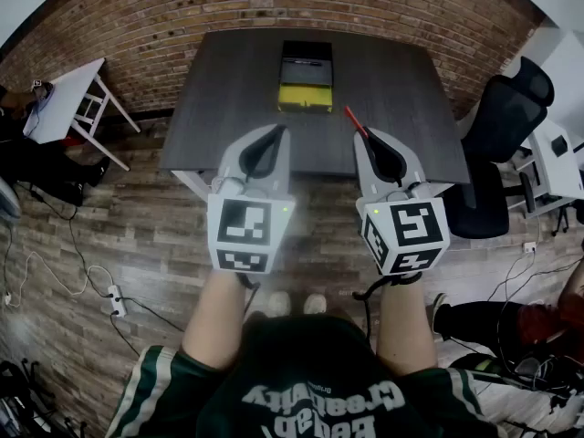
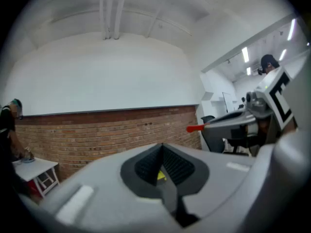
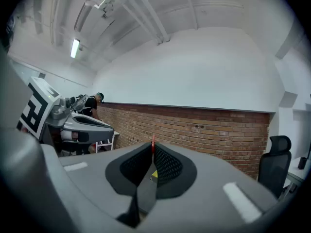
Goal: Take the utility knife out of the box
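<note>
One utility knife [image 1: 352,119], of which only a thin red end is showing, is sitting between the fingers of the right gripper [image 1: 367,137], out of the box and in the air at the near edge of the bench [image 1: 228,108]. In the right gripper view the fingers [image 3: 165,166] are closing on it, and its red tip [image 3: 153,143] is poking up from the narrow slit between them. In the left gripper view the same red end [image 2: 194,128] is jutting out from the front of the right gripper [image 2: 210,125].

One yellow-and-black box [image 1: 306,85] is lying well apart from the knife, at the middle of the bench towards its far edge.

The left gripper [image 1: 278,133] is being held level just beside the right one. Its fingers [image 2: 175,166] are meeting at the tip with nothing gripped between them.

Two marker cubes are facing the head camera, one on each gripper [image 1: 248,234] [image 1: 404,234].

One black office chair [image 1: 502,135] is standing at the right of the bench, and a brick wall [image 1: 274,7] is running behind it.
</note>
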